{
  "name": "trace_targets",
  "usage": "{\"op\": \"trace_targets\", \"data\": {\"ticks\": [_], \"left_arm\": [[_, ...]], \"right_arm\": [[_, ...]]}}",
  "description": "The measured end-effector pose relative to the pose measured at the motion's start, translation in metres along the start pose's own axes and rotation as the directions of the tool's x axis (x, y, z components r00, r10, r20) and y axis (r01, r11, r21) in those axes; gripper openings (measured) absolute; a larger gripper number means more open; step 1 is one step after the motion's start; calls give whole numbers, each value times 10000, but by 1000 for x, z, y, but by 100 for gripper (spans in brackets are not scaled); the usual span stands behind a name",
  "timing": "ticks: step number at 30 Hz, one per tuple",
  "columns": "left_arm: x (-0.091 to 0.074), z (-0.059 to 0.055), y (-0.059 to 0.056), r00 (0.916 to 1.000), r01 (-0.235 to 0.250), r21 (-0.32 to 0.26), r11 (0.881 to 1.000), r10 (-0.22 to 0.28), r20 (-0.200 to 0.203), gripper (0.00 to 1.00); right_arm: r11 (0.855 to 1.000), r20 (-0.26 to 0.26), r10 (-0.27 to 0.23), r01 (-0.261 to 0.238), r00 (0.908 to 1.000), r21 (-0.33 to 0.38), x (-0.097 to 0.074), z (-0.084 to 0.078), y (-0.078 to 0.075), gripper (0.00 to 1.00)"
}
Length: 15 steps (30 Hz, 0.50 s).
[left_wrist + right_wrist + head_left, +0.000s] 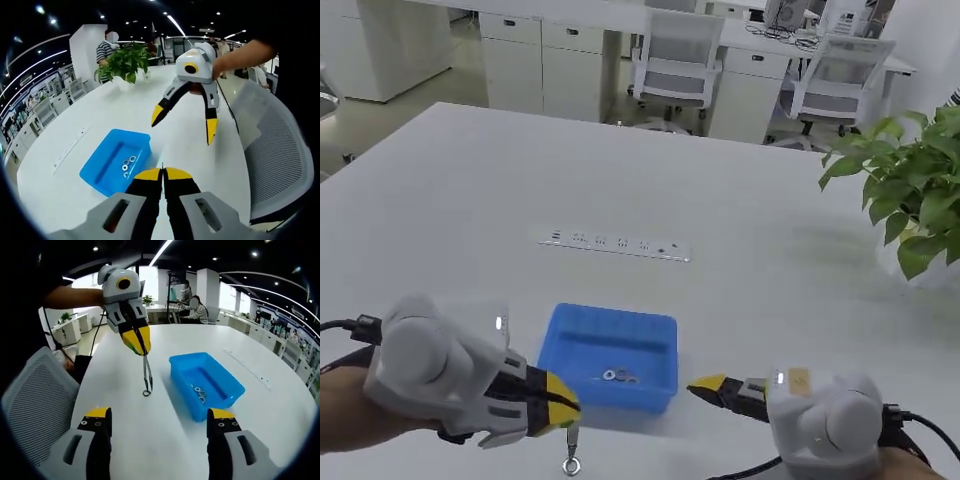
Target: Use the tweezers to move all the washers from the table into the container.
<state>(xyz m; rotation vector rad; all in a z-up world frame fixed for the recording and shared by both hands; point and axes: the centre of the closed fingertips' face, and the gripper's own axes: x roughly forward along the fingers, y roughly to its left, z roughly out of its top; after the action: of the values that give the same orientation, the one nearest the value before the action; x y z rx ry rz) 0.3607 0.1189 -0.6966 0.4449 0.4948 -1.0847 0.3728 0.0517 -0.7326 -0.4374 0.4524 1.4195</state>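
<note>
— How many pieces are you counting?

— I am counting one pair of tweezers (147, 371), one blue container (610, 318) and four washers. Three washers (200, 394) are lying together on the container's floor, as far as I can make out. One washer (572, 466) is sitting at the tweezers' tips, on the near side of the container. Whether it is touching the table (470, 200) I cannot tell.

— And your two grippers?

— My left gripper (137, 342) is clamping the tweezers' top end with its jaws pressed together, so the tweezers are hanging straight down. My right gripper (184, 127) is hovering to the right of the container with its jaws spread wide, carrying nothing.

— How much room are you getting?

— The container is sitting close to the table's near edge, and one mesh chair (35, 390) is standing just beyond that edge. Toward the far side the white top is running wide open up to one socket strip (615, 243). One plant (910, 180) is standing at the far right.
</note>
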Motion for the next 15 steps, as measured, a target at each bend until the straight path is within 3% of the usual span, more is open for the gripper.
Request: {"op": "trace_targets", "data": {"ticks": [15], "left_arm": [[-1, -4, -3, 9986, 471, 346, 9983, -462, -251, 5]], "right_arm": [[9910, -159, 951, -962, 9953, -933, 21, 13, 4, 56]]}}
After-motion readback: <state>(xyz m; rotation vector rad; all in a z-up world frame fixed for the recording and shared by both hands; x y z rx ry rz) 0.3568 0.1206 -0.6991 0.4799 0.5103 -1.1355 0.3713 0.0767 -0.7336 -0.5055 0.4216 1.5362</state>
